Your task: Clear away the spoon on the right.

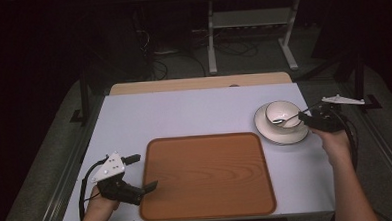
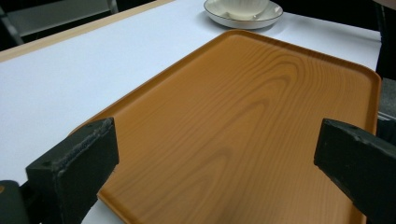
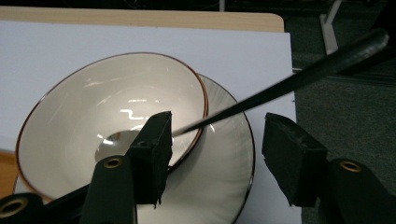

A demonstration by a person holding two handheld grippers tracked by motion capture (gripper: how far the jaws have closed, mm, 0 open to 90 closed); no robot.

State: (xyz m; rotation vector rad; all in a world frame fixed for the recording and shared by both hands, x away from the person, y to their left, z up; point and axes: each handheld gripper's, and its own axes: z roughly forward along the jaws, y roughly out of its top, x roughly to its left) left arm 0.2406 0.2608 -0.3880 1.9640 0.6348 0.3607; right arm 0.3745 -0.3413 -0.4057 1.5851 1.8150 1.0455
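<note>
A white bowl (image 1: pixel 284 110) (image 3: pixel 84 98) with a dark rim sits on a white saucer (image 1: pixel 281 136) (image 3: pixel 224 186) at the table's right side. A spoon (image 1: pixel 280 120) (image 3: pixel 299 77) lies in the bowl, its dark handle leaning out over the rim toward the right. My right gripper (image 1: pixel 307 117) (image 3: pixel 217 142) is open just right of the bowl, and the handle runs past its left jaw without being pinched. My left gripper (image 1: pixel 144 172) (image 2: pixel 215 163) stands open at the left edge of a bare brown wooden tray (image 1: pixel 207 175) (image 2: pixel 243 116).
The white tabletop (image 1: pixel 184 111) has a wooden strip (image 1: pixel 198 83) along its far edge. Beyond the table a white metal stand (image 1: pixel 250 18) and cables are on the dark floor. From the left gripper view the saucer (image 2: pixel 275 11) lies past the tray's far corner.
</note>
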